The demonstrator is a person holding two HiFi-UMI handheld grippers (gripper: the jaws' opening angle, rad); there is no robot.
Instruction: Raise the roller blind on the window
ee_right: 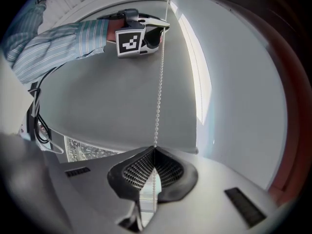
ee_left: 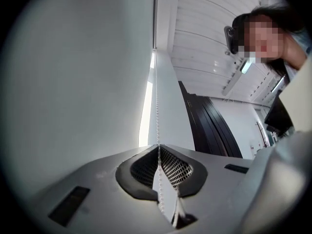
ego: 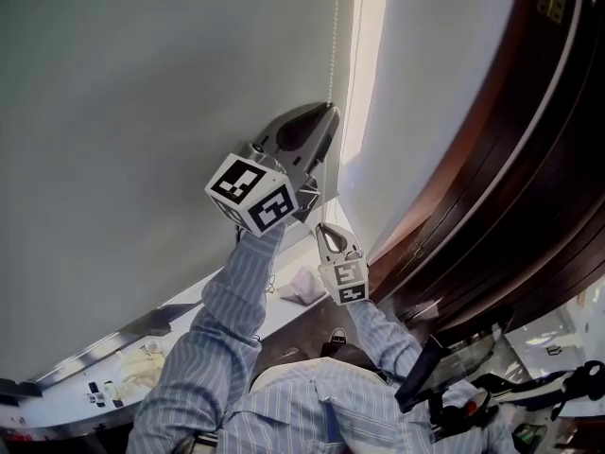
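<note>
The grey roller blind hangs over most of the window. Its white bead chain runs down the blind's right edge. My left gripper is raised high and shut on the chain. In the left gripper view the beads run straight up from between the shut jaws. My right gripper sits lower, just below the left one, and is also shut on the chain. The right gripper view shows the chain taut from its jaws up to the left gripper.
A strip of bright window shows right of the blind. Dark wooden panelling curves along the right. A white cloth lies on the sill below. Under the blind's bottom edge a city view shows.
</note>
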